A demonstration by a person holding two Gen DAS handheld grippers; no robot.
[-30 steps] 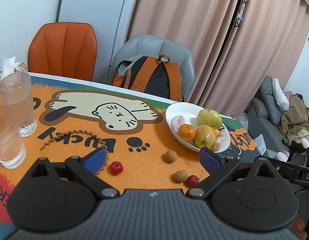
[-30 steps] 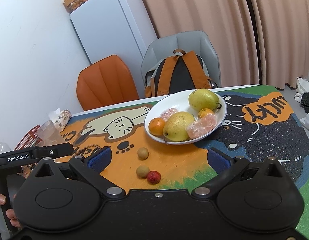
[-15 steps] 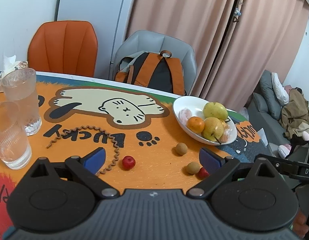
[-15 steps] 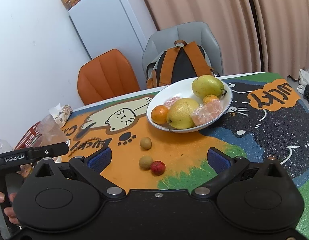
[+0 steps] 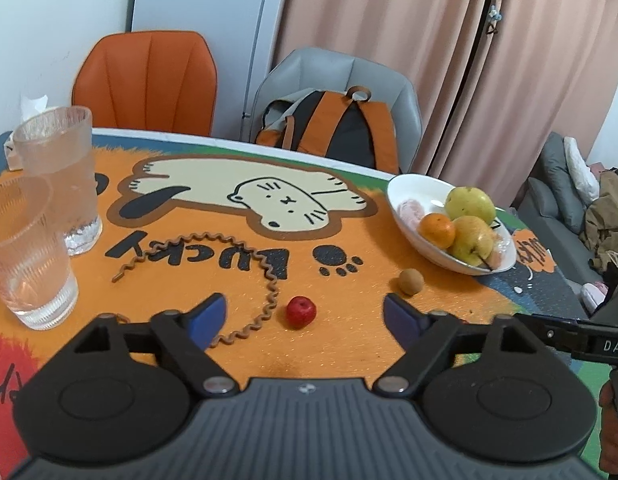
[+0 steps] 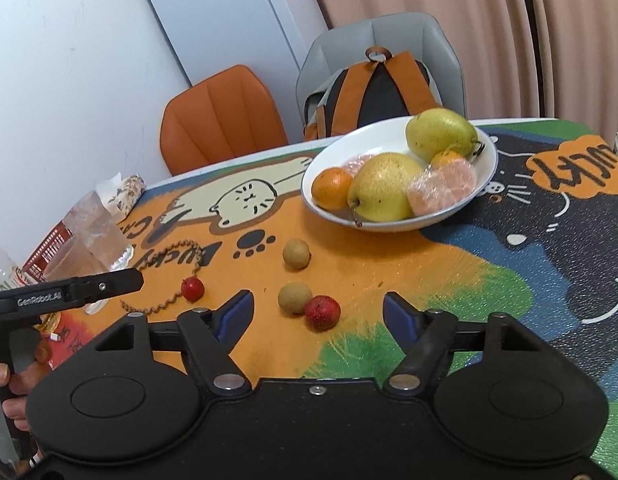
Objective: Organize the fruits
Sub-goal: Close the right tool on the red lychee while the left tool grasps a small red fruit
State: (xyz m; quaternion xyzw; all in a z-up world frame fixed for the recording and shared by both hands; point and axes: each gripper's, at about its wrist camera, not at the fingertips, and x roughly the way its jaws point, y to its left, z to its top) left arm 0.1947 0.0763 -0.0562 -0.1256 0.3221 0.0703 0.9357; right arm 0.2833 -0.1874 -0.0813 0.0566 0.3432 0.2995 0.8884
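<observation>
Approach step: both tools, left tool [image 5: 303, 314] and right tool [image 6: 317, 312], are closing w/ nothing gripped; red fruit [image 5: 301, 312] at 12 o'clock is to be pinched next, prob.

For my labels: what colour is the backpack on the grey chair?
The backpack is black with orange straps and trim, seen best in the right wrist view.

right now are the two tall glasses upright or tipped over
Upright: both glasses stand on their bases on the mat.
</observation>
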